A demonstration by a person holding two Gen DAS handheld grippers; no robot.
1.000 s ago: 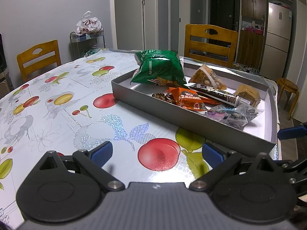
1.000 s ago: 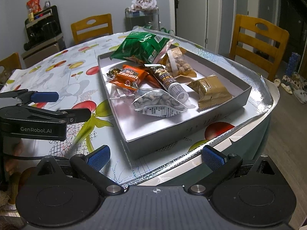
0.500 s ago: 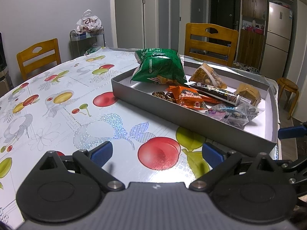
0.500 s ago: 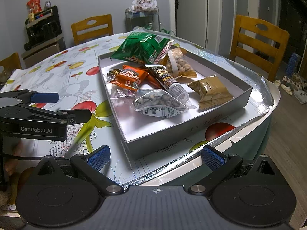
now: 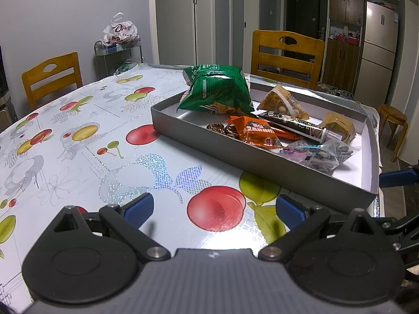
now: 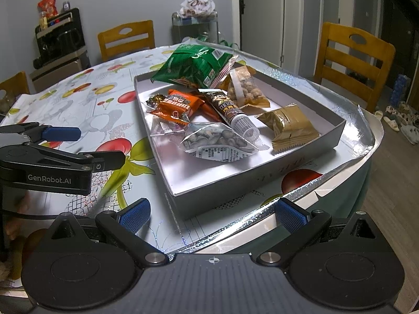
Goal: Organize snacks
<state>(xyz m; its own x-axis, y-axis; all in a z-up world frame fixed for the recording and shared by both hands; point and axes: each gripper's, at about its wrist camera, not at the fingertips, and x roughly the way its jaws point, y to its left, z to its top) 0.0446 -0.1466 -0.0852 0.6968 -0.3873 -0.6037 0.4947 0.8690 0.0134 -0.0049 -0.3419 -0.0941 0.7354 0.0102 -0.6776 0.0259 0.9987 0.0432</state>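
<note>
A grey shallow box [image 5: 199, 136] [image 6: 337, 133] sits on the fruit-print table and holds several snacks: a green chip bag [image 5: 217, 91] [image 6: 193, 65], an orange packet [image 5: 259, 130] [image 6: 175, 107], a dark tube [image 6: 227, 110], a clear seed bag [image 6: 217, 144], a tan packet [image 6: 290, 128] and a nut bag [image 6: 243, 89]. My left gripper [image 5: 213, 208] is open and empty over the table, short of the box; it also shows in the right wrist view [image 6: 60, 141]. My right gripper [image 6: 213, 213] is open and empty at the box's near corner.
Wooden chairs [image 5: 285, 52] [image 5: 49, 78] [image 6: 353, 60] stand around the table. A cart with a white bag [image 5: 119, 41] is by the wall. A stool [image 5: 392, 123] and fridge [image 5: 377, 47] are at the right. The table edge [image 6: 301, 196] runs under my right gripper.
Both views have shifted only slightly; the grippers stay open and the snacks have not moved.
</note>
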